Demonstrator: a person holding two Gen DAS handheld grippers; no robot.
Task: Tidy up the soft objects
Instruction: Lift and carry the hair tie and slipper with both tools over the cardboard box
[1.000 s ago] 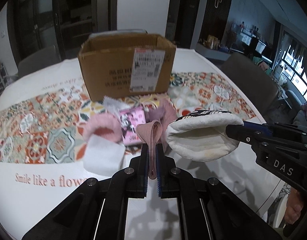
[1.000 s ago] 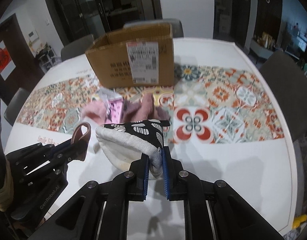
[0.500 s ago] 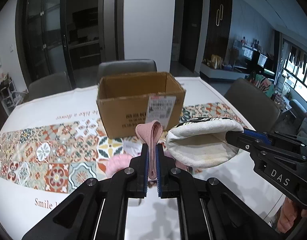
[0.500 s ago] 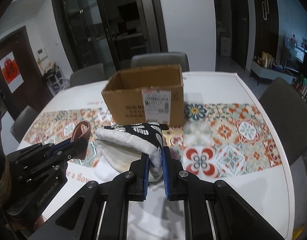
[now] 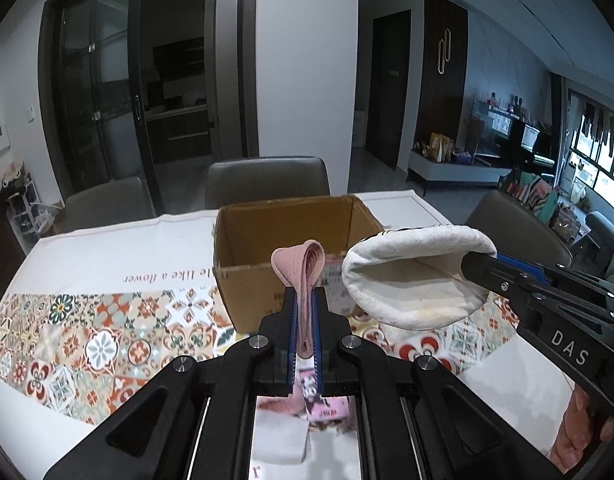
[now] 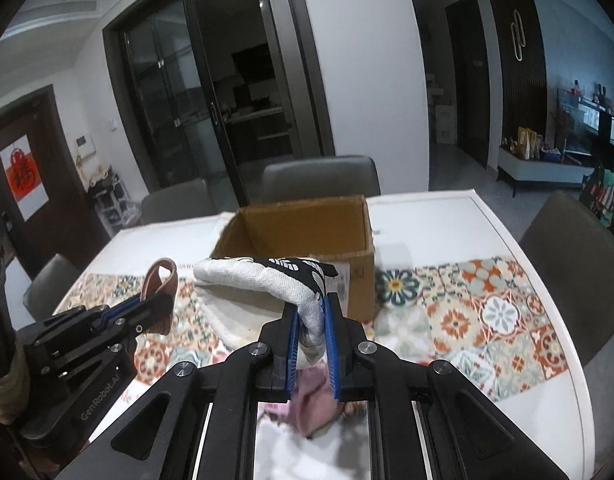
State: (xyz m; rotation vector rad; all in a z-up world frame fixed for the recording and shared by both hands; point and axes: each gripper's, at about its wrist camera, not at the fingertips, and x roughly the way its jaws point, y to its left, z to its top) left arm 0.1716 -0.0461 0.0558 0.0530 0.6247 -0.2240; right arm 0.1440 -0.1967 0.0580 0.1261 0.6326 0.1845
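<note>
While we hold both items short of the cardboard box (image 5: 291, 240) | left gripper (image 5: 305, 320) clamps pink loop (image 5: 299, 268) | right gripper (image 6: 311, 320) clamps oven mitt (image 6: 267, 280) | box dead ahead, left nearer.

The black plastic right gripper (image 5: 481, 266) bore white "DAS" lettering. The black left gripper (image 6: 153, 306) carried "GenRobot.AI" (small, along its body). The white printed tablecloth (image 5: 107, 256), left of the left gripper's fingers, read "like a flower", seen upside down.
</note>
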